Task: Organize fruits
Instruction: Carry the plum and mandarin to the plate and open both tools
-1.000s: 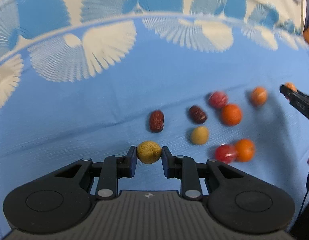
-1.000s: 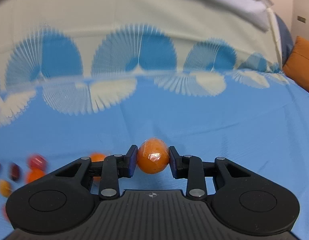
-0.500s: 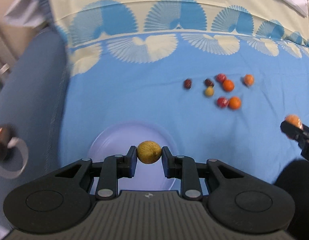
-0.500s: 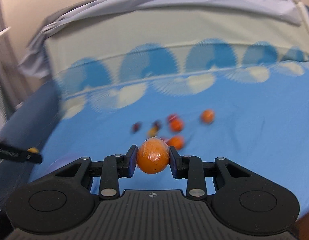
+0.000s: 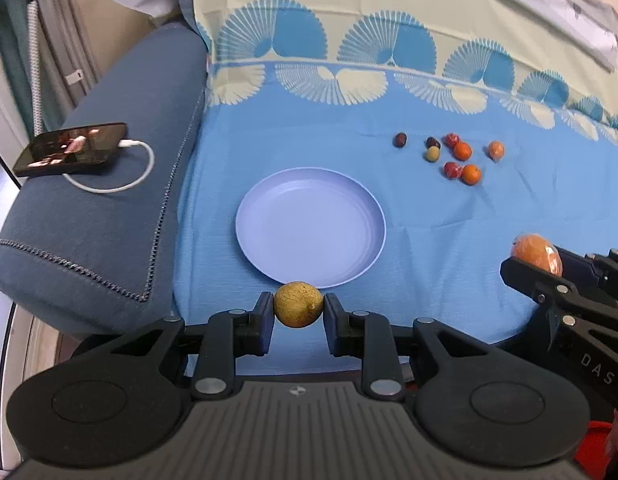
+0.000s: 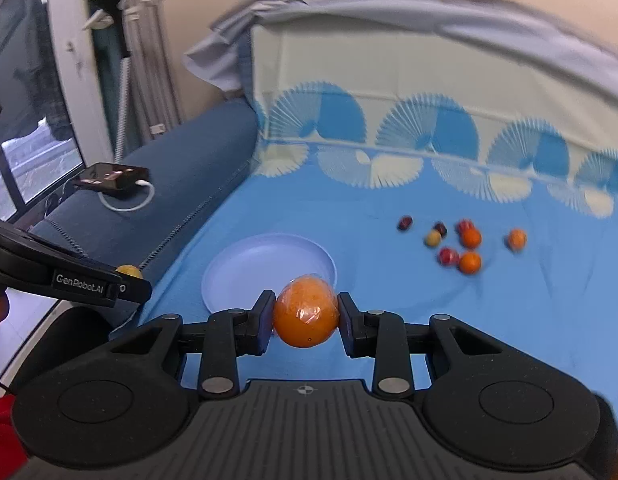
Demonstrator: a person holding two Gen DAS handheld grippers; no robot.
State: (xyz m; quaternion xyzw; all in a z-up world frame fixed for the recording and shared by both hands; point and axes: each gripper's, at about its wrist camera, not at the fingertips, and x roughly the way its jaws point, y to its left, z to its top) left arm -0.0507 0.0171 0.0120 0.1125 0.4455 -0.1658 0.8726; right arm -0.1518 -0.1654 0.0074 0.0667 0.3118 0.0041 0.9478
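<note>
While gripper (image 6: 305, 317) pinches glossy wrapped orange (image 6: 305, 310), round plate (image 6: 237, 264) lies smooth.

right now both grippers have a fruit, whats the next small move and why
Probably ease the left gripper forward and down over the plate, then let go of the yellow fruit. It hangs just short of the plate's near rim, and nothing lies in the plate. The right gripper, shut on the orange fruit, could follow.

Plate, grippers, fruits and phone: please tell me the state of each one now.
Plate: empty, on the blue cloth.
Left gripper: shut on yellow fruit.
Right gripper: shut on wrapped orange fruit.
Loose fruits: lying on the cloth, beyond the plate.
Phone: screen lit, cable plugged in.
</note>
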